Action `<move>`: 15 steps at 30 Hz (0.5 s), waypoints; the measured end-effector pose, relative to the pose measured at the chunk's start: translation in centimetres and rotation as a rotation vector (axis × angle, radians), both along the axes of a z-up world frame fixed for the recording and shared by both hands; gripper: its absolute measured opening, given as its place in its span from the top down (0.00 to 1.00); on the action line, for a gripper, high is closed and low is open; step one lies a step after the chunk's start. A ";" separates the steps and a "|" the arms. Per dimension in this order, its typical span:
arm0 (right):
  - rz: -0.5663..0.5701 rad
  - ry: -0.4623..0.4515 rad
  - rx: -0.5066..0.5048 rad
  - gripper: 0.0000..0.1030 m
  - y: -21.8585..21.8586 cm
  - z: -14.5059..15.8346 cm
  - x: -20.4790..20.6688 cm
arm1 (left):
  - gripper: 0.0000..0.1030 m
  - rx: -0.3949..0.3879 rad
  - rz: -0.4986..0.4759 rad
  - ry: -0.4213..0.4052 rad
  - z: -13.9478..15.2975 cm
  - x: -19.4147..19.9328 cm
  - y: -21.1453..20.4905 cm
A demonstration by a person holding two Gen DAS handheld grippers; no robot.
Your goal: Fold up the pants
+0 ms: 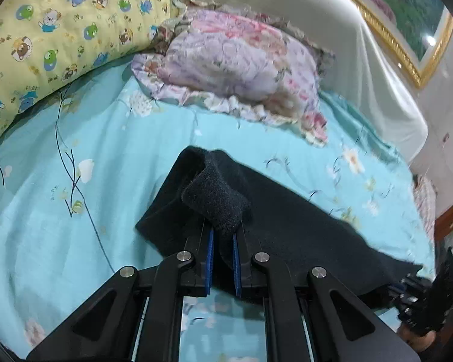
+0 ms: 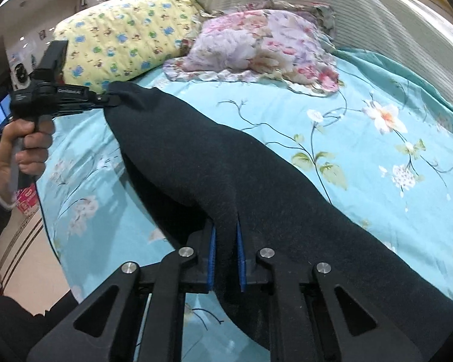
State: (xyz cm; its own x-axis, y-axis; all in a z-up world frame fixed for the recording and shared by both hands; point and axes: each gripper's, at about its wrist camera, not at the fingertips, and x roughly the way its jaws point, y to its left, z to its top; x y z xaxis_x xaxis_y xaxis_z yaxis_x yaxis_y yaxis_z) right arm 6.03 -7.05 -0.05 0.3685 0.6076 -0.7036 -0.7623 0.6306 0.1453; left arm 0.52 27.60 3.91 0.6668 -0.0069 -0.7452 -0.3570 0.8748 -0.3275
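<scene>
Pants lie on the bed, two pillows behind.

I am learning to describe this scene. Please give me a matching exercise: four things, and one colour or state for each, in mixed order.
Things:
1. pants
2. bedsheet
3. left pillow
4. left gripper

Descriptions:
A. yellow with cartoon bears
B. black, held at two places
C. shut on fabric
D. light blue with flowers

Pairs: 1-B, 2-D, 3-A, 4-C

Black fleecy pants stretched across bed, near edge lifted and bunched, one end curled over.
</scene>
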 end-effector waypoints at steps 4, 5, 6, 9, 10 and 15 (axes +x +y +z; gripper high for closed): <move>0.019 0.023 -0.024 0.87 0.7 -1.0 -0.3 | 0.91 0.010 -0.003 0.031 -1.6 0.0 0.2; 0.024 0.029 -0.033 0.87 0.9 -1.4 -0.4 | 0.91 0.010 -0.002 0.035 -2.0 -0.1 0.3; 0.033 0.040 -0.044 0.87 1.2 -1.9 -0.5 | 0.91 0.009 -0.001 0.040 -2.3 -0.2 0.4; 0.038 0.068 -0.067 0.86 1.5 -2.9 -0.5 | 0.91 0.016 0.001 0.074 -3.7 -0.1 0.7; 0.040 0.092 -0.072 0.81 1.6 -3.3 -0.4 | 0.91 0.023 0.003 0.088 -4.2 -0.1 0.7; 0.046 0.126 -0.073 0.72 1.8 -3.7 -0.4 | 0.80 0.014 0.025 0.108 -4.9 -0.8 1.1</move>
State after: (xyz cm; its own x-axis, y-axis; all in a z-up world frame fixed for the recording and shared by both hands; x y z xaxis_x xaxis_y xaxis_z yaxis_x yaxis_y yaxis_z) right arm 5.58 -5.26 -3.78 0.2470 0.5674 -0.7855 -0.7695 0.6075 0.1969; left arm -0.29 28.72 -1.04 0.5822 0.0201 -0.8128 -0.4114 0.8696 -0.2732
